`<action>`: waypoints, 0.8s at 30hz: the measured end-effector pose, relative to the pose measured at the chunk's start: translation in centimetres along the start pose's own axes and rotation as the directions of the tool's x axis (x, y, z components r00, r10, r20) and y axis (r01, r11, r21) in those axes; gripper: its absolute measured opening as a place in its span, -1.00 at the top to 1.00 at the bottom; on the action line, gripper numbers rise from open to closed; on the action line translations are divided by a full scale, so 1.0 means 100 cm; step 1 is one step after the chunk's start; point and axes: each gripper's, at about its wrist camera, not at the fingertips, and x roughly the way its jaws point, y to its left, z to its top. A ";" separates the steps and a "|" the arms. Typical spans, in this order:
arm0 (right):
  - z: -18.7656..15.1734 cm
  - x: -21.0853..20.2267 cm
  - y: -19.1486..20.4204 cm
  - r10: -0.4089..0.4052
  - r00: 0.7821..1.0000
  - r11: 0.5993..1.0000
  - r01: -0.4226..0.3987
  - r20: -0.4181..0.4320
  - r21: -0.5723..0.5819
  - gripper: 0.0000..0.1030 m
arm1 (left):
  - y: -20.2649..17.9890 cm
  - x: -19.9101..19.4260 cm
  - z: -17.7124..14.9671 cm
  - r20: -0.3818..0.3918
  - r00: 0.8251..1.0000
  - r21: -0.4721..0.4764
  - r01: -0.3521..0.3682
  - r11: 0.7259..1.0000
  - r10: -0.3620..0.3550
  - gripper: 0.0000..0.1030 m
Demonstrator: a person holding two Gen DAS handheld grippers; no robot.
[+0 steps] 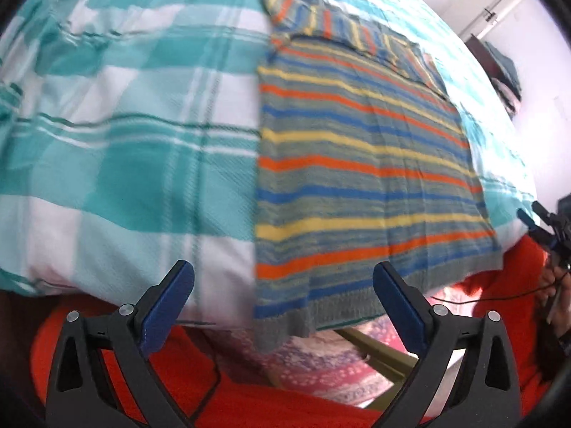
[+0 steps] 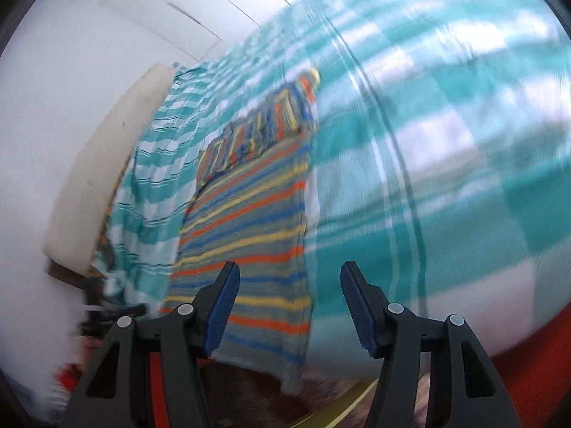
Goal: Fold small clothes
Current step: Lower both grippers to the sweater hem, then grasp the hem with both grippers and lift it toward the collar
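A striped knit sweater (image 1: pixel 357 164), grey-green with orange, yellow and blue bands, lies flat on a teal-and-white checked bed cover (image 1: pixel 117 135). Its hem hangs over the near bed edge and a sleeve is folded across its far end. My left gripper (image 1: pixel 283 278) is open and empty, just short of the hem. My right gripper (image 2: pixel 289 281) is open and empty over the sweater's near right edge (image 2: pixel 249 235); it also shows at the right edge of the left wrist view (image 1: pixel 546 228). The right wrist view is motion-blurred.
An orange-red garment on the person (image 1: pixel 200 378) fills the foreground. A patterned rug (image 1: pixel 332 367) lies on the floor below the bed edge. A white wall (image 2: pixel 71 89) and a pale cushion (image 2: pixel 107 171) stand beside the bed. A dark shelf (image 1: pixel 499 64) stands at the far right.
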 end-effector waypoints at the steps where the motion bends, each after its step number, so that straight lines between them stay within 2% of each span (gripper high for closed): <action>1: -0.003 0.004 -0.004 0.026 0.999 0.999 -0.025 -0.035 0.031 -0.15 | -0.006 0.008 -0.005 -0.017 1.000 0.017 0.006 1.000 -0.006 -0.81; 2: -0.006 0.008 -0.008 0.049 0.996 0.997 -0.045 -0.074 0.059 -0.15 | -0.011 0.014 -0.007 -0.035 0.999 0.029 0.003 1.000 -0.002 -0.67; 3: -0.010 0.013 -0.009 0.064 0.992 0.996 -0.056 -0.110 0.076 -0.15 | -0.016 0.020 -0.010 -0.055 0.998 0.037 -0.009 0.999 0.011 -0.62; 7: -0.026 0.035 0.002 0.058 0.968 0.998 -0.050 -0.242 0.038 -0.15 | -0.024 0.031 -0.007 -0.069 0.995 0.062 -0.061 0.996 0.065 -0.56; 9: -0.032 0.047 0.009 0.037 0.955 0.999 -0.038 -0.296 0.003 -0.15 | -0.025 0.029 -0.007 -0.067 0.996 0.056 -0.049 0.997 0.053 -0.49; 12: -0.041 0.065 0.012 0.005 0.936 1.000 -0.013 -0.352 -0.019 -0.14 | -0.024 0.028 -0.007 -0.072 0.996 0.042 -0.050 0.998 0.053 -0.26; 13: -0.043 0.071 0.013 0.004 0.930 1.000 -0.012 -0.366 -0.018 -0.14 | -0.022 0.027 -0.008 -0.075 0.996 0.036 -0.054 0.998 0.057 -0.12; 14: -0.045 0.074 0.013 0.006 0.927 1.000 -0.014 -0.375 -0.020 -0.14 | -0.019 0.026 -0.008 -0.079 0.995 0.028 -0.058 0.998 0.060 0.01; 17: -0.051 0.078 0.019 -0.005 0.922 0.999 -0.012 -0.387 -0.042 -0.07 | -0.010 0.024 -0.009 -0.085 0.995 -0.007 -0.051 0.999 0.051 0.25; 21: -0.052 0.075 0.012 0.011 0.928 1.000 -0.012 -0.371 -0.001 -0.01 | -0.003 0.021 -0.010 -0.090 0.996 -0.038 -0.025 0.999 0.022 0.24; 22: -0.052 0.075 0.011 0.014 0.929 1.000 -0.013 -0.371 0.006 0.00 | -0.004 0.023 -0.009 -0.098 0.995 -0.035 -0.021 0.999 0.018 0.14; 23: -0.052 0.075 0.010 0.014 0.928 1.000 -0.010 -0.371 0.012 0.08 | -0.005 0.024 -0.010 -0.105 0.994 -0.030 -0.019 0.999 0.015 0.09; 24: -0.052 0.075 0.009 0.008 0.928 1.000 -0.003 -0.373 0.014 0.25 | -0.008 0.025 -0.010 -0.109 0.994 -0.015 -0.028 0.999 0.026 0.09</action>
